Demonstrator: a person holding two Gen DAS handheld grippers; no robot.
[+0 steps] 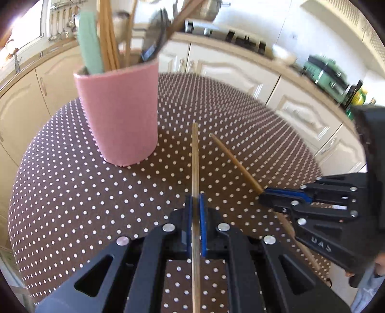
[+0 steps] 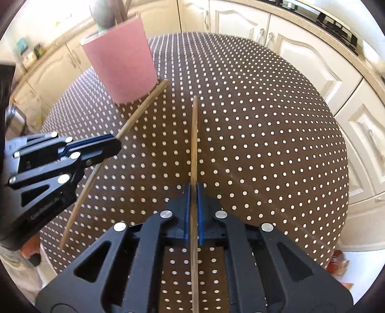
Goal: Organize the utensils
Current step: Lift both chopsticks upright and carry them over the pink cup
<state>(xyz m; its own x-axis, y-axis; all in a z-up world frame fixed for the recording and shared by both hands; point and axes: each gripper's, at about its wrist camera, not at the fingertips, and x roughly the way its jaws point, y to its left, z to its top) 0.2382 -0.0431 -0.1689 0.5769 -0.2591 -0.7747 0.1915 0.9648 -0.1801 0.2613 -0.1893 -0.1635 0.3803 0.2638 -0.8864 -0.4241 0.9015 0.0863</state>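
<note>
While each chopstick's rear end runs out of frame, the left tongs (image 1: 195, 199) and right tongs (image 2: 194, 190) each clench one, pink holder (image 1: 120, 113) at eleven o'clock.

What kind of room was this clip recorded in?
Most likely a home kitchen. Cream cabinet doors run under a counter, ladles hang on a wall rail, and a green toaster-like appliance sits on the worktop. The work happens on a round table with a polka-dot cloth.
</note>
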